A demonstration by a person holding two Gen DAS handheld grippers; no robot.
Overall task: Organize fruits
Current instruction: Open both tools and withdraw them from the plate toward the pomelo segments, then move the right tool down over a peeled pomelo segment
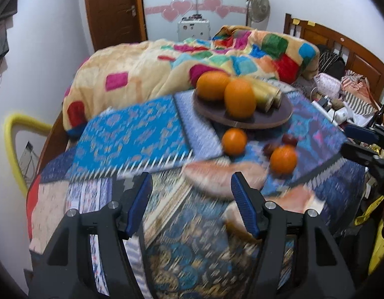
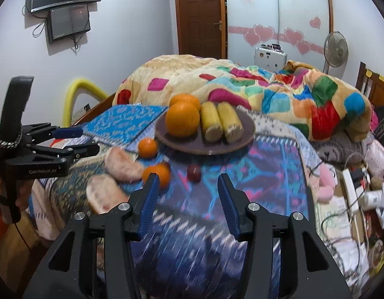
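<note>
A brown plate (image 1: 274, 118) (image 2: 241, 134) on the patterned cloth holds two big oranges (image 1: 239, 99) (image 2: 183, 120) and two corn cobs (image 1: 265, 94) (image 2: 219, 122). In front of it lie two small oranges (image 1: 233, 141) (image 2: 147, 147), a dark red fruit (image 2: 193, 172) (image 1: 290, 139) and two pink fruit slices (image 1: 224, 177) (image 2: 122, 165). My left gripper (image 1: 192, 184) (image 2: 84, 139) is open above the cloth, just short of the nearer slice, holding nothing. My right gripper (image 2: 188, 178) (image 1: 348, 140) is open too, with the red fruit lying beyond its tips.
A colourful blanket (image 2: 241, 84) is heaped on the bed behind the plate. Cables, a power strip (image 2: 350, 186) and clutter lie at the right. A yellow chair frame (image 1: 15, 134) stands at the left; a fan (image 2: 337, 49) and door sit further back.
</note>
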